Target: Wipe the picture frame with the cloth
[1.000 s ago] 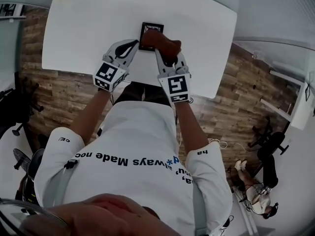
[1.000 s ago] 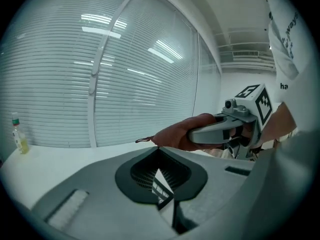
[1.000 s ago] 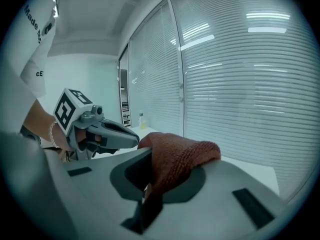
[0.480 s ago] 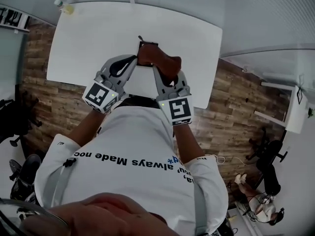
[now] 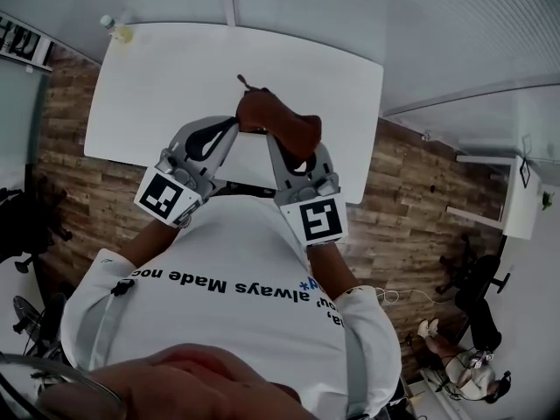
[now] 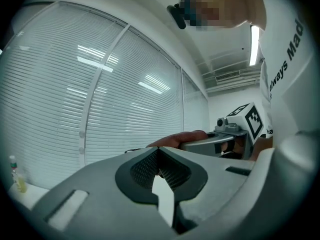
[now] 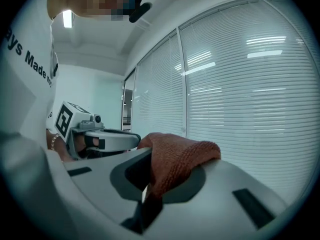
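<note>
A rust-brown cloth lies draped over the picture frame, which is held up above the white table. Only a thin dark strut of the frame sticks out past the cloth. My left gripper is at the frame's left edge, jaws shut, apparently on that edge; in the left gripper view the frame shows only as a thin dark line. My right gripper is shut on the cloth, which bulges over its jaws. The two grippers face each other, close together.
A small bottle stands at the table's far left corner, also in the left gripper view. Window blinds fill the background beyond the table. The person's torso is against the table's near edge. Wood flooring lies on both sides.
The frame lay open to view on the table a second ago. Both grippers have since tilted up and drawn together, and the cloth now covers almost all of the frame.
</note>
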